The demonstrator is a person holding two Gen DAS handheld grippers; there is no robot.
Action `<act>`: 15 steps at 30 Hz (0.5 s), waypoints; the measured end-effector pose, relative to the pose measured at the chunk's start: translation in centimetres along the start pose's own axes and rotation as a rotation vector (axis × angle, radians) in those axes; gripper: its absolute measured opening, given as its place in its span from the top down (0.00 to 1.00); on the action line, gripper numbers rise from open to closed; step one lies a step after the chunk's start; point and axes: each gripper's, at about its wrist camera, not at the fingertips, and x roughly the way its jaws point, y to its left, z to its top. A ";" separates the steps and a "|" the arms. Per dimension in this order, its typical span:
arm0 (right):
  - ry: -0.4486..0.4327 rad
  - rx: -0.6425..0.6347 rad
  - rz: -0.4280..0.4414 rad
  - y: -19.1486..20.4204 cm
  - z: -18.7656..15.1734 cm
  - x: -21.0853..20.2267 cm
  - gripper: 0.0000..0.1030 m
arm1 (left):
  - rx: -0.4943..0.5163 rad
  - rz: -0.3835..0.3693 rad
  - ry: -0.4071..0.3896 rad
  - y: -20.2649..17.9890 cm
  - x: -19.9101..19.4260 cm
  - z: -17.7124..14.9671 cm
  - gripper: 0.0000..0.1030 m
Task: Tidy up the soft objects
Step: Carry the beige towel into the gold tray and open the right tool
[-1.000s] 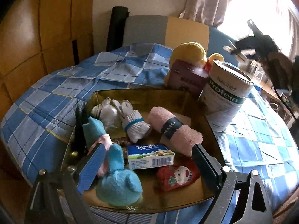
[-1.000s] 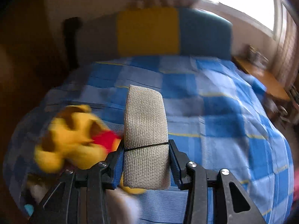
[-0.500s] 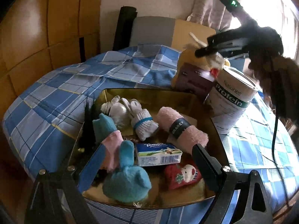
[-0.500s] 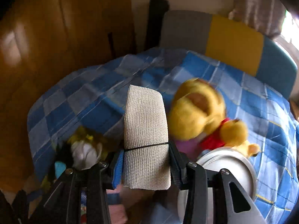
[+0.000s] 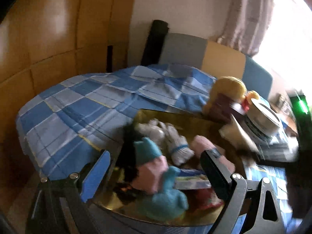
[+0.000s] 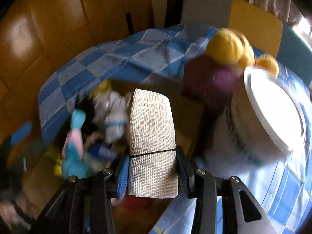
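Observation:
My right gripper (image 6: 153,157) is shut on a beige mesh bandage roll (image 6: 152,128) and hangs over the gold tray (image 6: 187,124). The tray (image 5: 175,117) lies on the checked bed and holds a blue plush toy (image 5: 165,200), a blue-and-pink sock (image 5: 152,156), white gloves with a blue band (image 5: 177,146), a pink towel roll (image 5: 204,146) and a tissue pack (image 5: 193,182). My left gripper (image 5: 156,175) is open above the tray's near edge, with nothing between its jaws. In the left wrist view the bandage shows as a pale blur (image 5: 239,136) at the tray's right side.
A yellow plush bear (image 6: 228,46), a maroon box (image 6: 206,78) and a big white-lidded can (image 6: 273,107) stand right of the tray. The blue checked cover (image 5: 87,113) stretches left and back to a headboard (image 5: 195,50). Wooden panels (image 5: 48,48) line the left.
My right gripper has swung with the bandage from over the bed down to above the tray. The left gripper has shifted left, so the tray now sits further right in its view.

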 end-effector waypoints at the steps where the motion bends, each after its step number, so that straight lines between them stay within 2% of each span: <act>1: 0.006 -0.001 0.002 0.2 -0.9 -0.1 0.59 | -0.010 0.008 -0.002 0.5 0.0 0.1 0.09; 6: -0.028 -0.033 0.045 2.7 -4.1 -0.9 0.59 | -0.045 0.047 0.007 2.3 0.3 -0.1 0.09; 10: -0.027 -0.113 0.029 5.5 -3.6 0.7 0.59 | -0.045 0.044 0.011 2.3 0.3 -0.3 0.09; 11: -0.016 -0.121 0.001 5.8 -3.2 1.8 0.59 | -0.033 0.045 0.012 2.1 0.2 -0.4 0.09; 15: 0.036 -0.072 -0.066 4.9 -1.9 5.3 0.59 | -0.015 0.030 0.023 1.5 0.2 -0.8 0.08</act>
